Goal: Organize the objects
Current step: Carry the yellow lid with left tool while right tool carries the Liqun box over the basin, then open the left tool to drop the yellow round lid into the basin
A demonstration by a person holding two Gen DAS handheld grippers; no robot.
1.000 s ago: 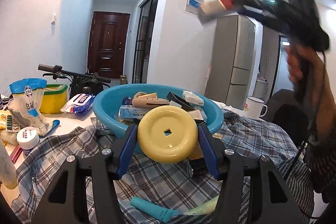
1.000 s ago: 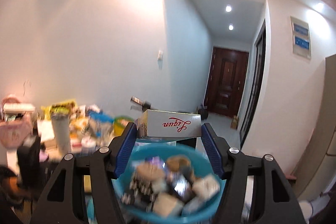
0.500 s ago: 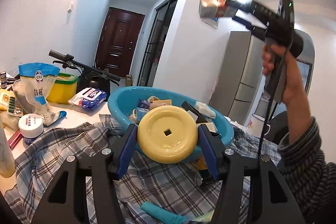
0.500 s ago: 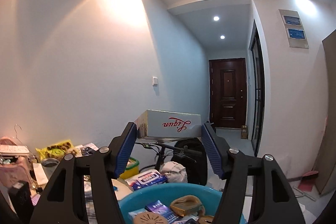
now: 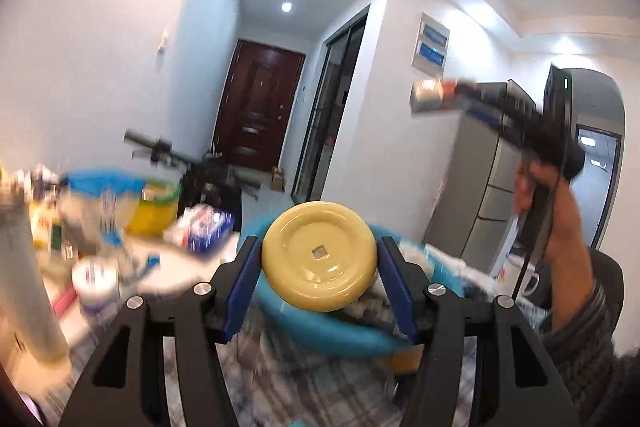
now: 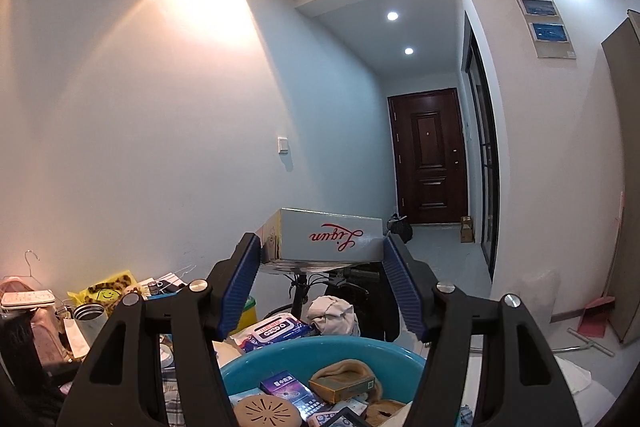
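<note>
Above the teal plastic basin (image 6: pixel 256 371), ribbed blue jaws pinch a glossy yellow disc (image 5: pixel 320 254) and a rectangular cardboard box (image 6: pixel 326 237).

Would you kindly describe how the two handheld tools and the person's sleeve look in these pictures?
Both tools, left tool and right tool, have black angular frames, silver screw heads and ribbed blue finger pads. Seen from the left camera, the right one has a black body with a green light and a black cable. The sleeve is grey and striped.
</note>
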